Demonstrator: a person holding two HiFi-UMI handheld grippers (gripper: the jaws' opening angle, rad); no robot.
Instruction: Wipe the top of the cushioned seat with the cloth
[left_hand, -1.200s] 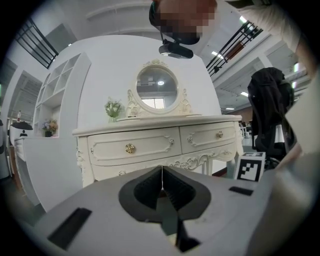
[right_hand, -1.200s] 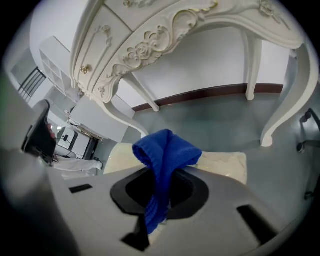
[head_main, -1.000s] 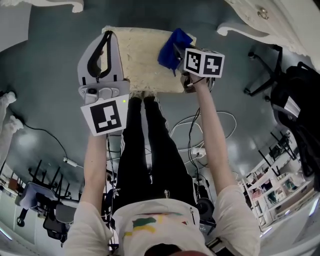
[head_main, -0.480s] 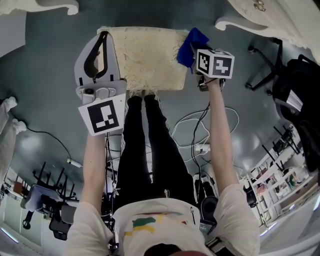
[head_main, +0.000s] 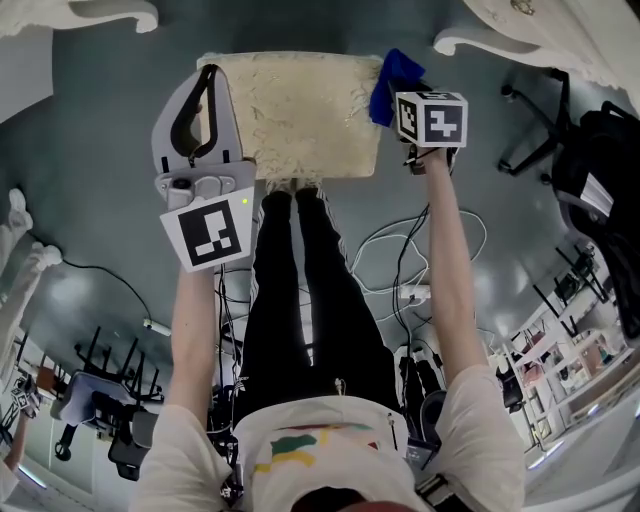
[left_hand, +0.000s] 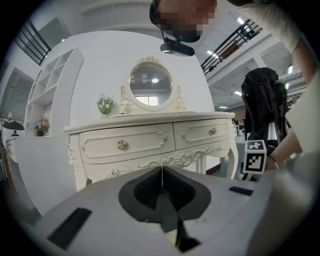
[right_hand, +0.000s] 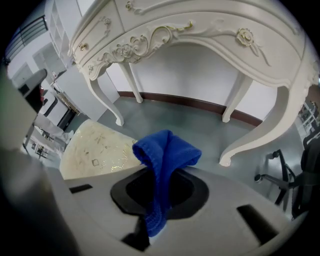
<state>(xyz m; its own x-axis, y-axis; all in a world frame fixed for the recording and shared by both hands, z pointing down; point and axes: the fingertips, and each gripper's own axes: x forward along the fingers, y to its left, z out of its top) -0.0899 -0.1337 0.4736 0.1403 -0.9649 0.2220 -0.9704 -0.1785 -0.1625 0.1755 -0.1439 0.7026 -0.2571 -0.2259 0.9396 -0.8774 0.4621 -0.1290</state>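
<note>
The cream cushioned seat (head_main: 300, 110) stands on the floor in front of the person's legs. In the right gripper view its top (right_hand: 97, 147) lies low at the left. My right gripper (head_main: 392, 95) is shut on the blue cloth (head_main: 392, 78), held just past the seat's right edge, off the cushion. The cloth (right_hand: 162, 160) bunches up out of the right gripper (right_hand: 159, 192). My left gripper (head_main: 205, 75) hangs over the seat's left edge. In its own view the left gripper (left_hand: 161, 172) is shut with nothing in it.
A white carved dressing table (left_hand: 150, 135) with a mirror stands beyond the seat; its legs (right_hand: 240, 145) are close on the right. Cables (head_main: 400, 260) lie on the floor by the person's legs. An office chair base (head_main: 530, 130) and a black bag (head_main: 605, 170) are at the right.
My right gripper has carried the blue cloth to the right, from the seat's top right corner to just past its right edge. The left gripper has hardly moved.
</note>
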